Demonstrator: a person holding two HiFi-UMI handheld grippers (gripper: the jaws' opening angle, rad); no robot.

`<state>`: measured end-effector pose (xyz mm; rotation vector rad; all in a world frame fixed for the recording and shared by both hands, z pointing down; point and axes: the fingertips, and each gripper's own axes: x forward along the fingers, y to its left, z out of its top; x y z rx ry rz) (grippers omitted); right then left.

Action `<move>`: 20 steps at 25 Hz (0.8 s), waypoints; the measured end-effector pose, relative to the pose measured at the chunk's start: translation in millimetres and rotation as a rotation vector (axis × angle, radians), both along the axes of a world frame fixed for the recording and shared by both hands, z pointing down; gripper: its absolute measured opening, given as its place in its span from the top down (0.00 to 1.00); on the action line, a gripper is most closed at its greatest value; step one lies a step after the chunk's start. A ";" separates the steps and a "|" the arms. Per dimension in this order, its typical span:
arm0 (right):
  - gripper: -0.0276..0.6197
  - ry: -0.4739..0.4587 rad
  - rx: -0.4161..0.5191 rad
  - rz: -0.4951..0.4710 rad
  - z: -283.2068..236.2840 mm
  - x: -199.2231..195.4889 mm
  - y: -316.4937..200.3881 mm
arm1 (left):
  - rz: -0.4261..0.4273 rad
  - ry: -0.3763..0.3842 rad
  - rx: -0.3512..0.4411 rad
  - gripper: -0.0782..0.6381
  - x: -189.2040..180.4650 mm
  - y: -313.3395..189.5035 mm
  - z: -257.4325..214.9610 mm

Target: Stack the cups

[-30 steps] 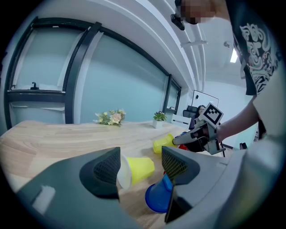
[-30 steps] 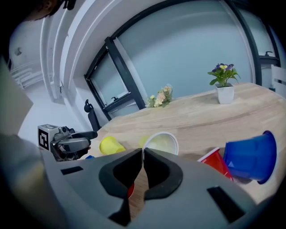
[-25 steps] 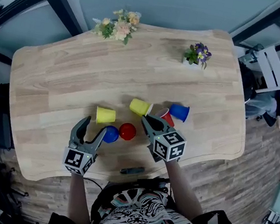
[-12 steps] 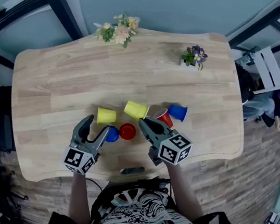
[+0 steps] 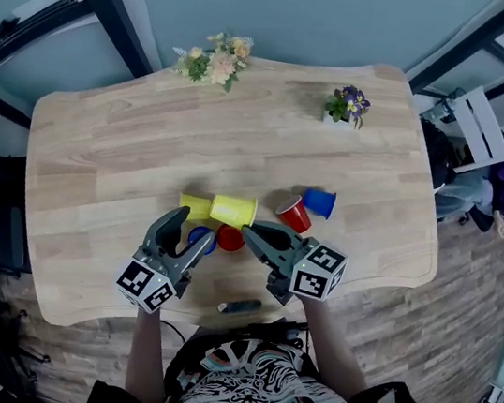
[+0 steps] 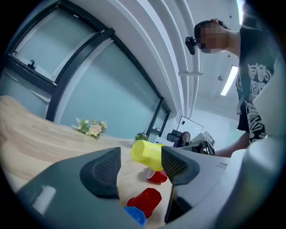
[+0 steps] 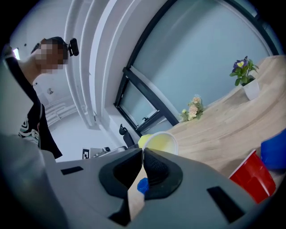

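Observation:
My right gripper [image 5: 250,231] is shut on the rim of a yellow cup [image 5: 234,210] and holds it on its side above the table; its jaws [image 7: 143,154] pinch the cup's rim [image 7: 159,142]. A second yellow cup [image 5: 190,206] lies just left of it. Below them stand an upside-down blue cup [image 5: 199,238] and red cup [image 5: 229,238]. To the right lie a red cup [image 5: 295,214] and a blue cup [image 5: 320,202]. My left gripper [image 5: 192,231] hovers open over the blue cup, with nothing between its jaws [image 6: 140,167].
The wooden table [image 5: 128,148] carries a flower bunch [image 5: 216,55] at the back and a small potted plant [image 5: 346,104] at the back right. A dark pen-like object [image 5: 237,306] lies near the front edge. A white chair [image 5: 482,114] stands off the right end.
The right gripper has lifted the yellow cup off the table and carried it left, beside the other yellow cup. Both grippers have risen; the left stays open.

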<state>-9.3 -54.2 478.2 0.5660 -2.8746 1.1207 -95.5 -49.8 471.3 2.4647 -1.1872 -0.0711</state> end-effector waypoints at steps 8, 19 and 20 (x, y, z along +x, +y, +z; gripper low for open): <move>0.93 -0.118 -0.008 -0.082 -19.8 -5.7 19.3 | 0.048 0.149 -0.052 0.50 13.5 -0.5 -7.4; 0.93 -0.163 -0.013 -0.120 -22.4 1.5 34.4 | 0.165 0.239 -0.068 0.56 32.6 9.9 -17.7; 0.93 -0.160 -0.012 -0.115 -21.8 3.9 34.0 | 0.167 0.231 -0.064 0.56 34.6 9.4 -18.0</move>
